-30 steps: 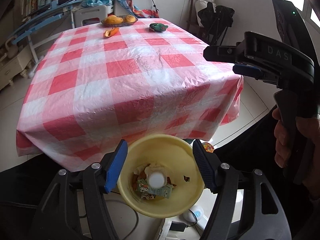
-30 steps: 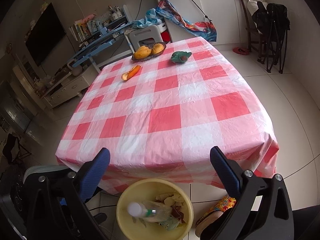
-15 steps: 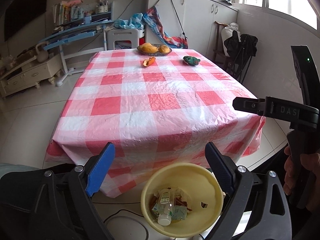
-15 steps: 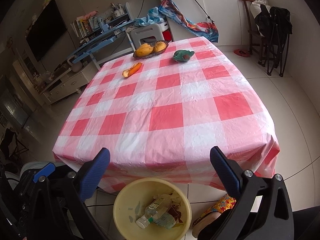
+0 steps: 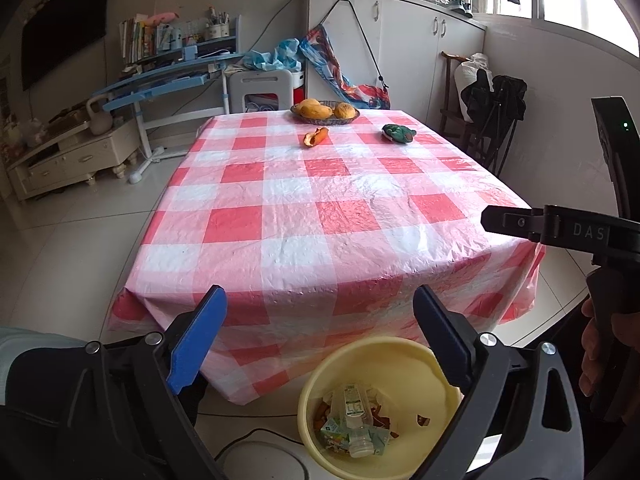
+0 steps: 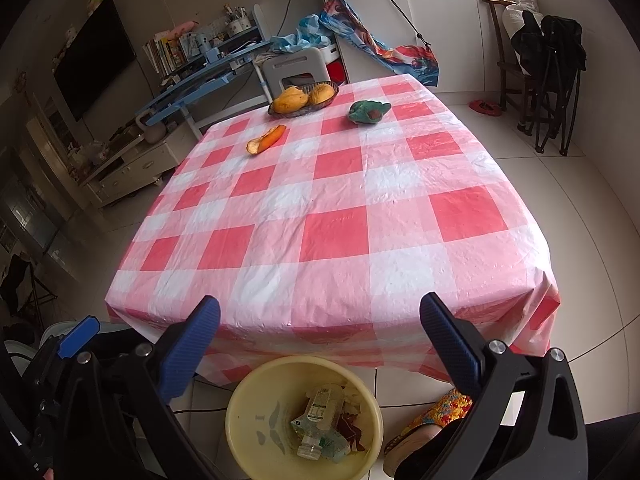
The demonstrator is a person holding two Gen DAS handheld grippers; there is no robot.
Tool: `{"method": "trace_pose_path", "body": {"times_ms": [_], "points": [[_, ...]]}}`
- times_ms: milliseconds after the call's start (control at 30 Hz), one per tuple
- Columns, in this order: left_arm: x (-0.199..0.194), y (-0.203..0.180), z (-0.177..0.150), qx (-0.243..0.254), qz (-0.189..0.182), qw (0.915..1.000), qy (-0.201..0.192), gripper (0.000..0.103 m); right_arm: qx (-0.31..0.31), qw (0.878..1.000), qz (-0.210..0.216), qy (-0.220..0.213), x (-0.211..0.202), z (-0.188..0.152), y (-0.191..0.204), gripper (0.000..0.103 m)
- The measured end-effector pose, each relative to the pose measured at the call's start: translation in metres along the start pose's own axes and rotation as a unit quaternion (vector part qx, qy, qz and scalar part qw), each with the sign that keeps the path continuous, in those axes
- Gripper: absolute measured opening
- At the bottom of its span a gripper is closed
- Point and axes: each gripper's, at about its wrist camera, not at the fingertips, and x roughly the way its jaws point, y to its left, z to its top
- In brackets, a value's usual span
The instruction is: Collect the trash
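A yellow bin [image 5: 434,394] [image 6: 244,412] stands on the floor at the table's near edge, holding a clear plastic bottle [image 5: 352,400] [image 6: 320,404] and scraps. On the far half of the checked table lie an orange peel [image 5: 316,137] [image 6: 266,140] and a crumpled green wrapper [image 5: 398,133] [image 6: 368,111]. My left gripper [image 5: 320,328] is open and empty above the bin. My right gripper [image 6: 320,336] is open and empty over the table's near edge; its body shows at the right of the left wrist view [image 5: 560,232].
A basket of yellow fruit [image 5: 325,111] [image 6: 304,96] sits at the table's far end. A white chair [image 6: 290,70] stands behind it. A blue desk [image 5: 160,84] and low cabinet [image 5: 72,152] stand at left, folded black chairs [image 6: 556,68] at right. A slippered foot [image 6: 432,428] is beside the bin.
My left gripper has risen away from the bin and opened wide; the table now fills its view. The bottle has settled flat among the scraps. The right gripper has barely moved.
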Motion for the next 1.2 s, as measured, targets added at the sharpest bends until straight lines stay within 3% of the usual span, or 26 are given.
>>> {"method": "trace_pose_path", "body": {"times_ms": [267, 1200], "points": [[0.002, 0.007, 0.0, -0.007, 0.02, 0.9997, -0.011, 0.092, -0.02, 1.0, -0.01, 0.004, 0.004, -0.002, 0.006, 0.096], [0.01, 0.004, -0.002, -0.004, 0.024, 0.9997, -0.003, 0.094, -0.049, 0.998, -0.025, 0.01, 0.01, -0.006, 0.017, 0.096]]}}
